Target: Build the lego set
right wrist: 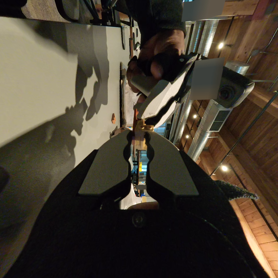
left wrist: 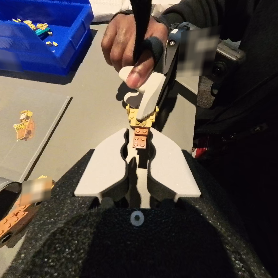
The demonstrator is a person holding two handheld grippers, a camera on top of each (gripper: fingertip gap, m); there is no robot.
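Note:
A small lego assembly is held in the air between my two grippers. Its brown studded bricks (left wrist: 140, 139) sit between my left gripper's (left wrist: 139, 133) white fingers, which are closed on them. Its tan part (left wrist: 133, 116) is farther away, and my right gripper (left wrist: 142, 117), held by a hand, comes down from above and grips it. In the right wrist view my right gripper (right wrist: 139, 135) is shut on the tan ridged piece (right wrist: 139, 142). My left gripper (right wrist: 140, 116) holds the thin brown part (right wrist: 135, 116) from the other side.
A blue bin (left wrist: 72, 45) with several small tan and teal pieces stands at the back left on the grey table (left wrist: 90, 93). An instruction sheet (left wrist: 25, 124) with a ship picture lies at left. A brown studded plate (left wrist: 10, 224) lies near left. A small brown brick (right wrist: 113, 118) lies on the table. The brown studded plate (left wrist: 10, 224) is about equally far from each gripper, around 20 cm.

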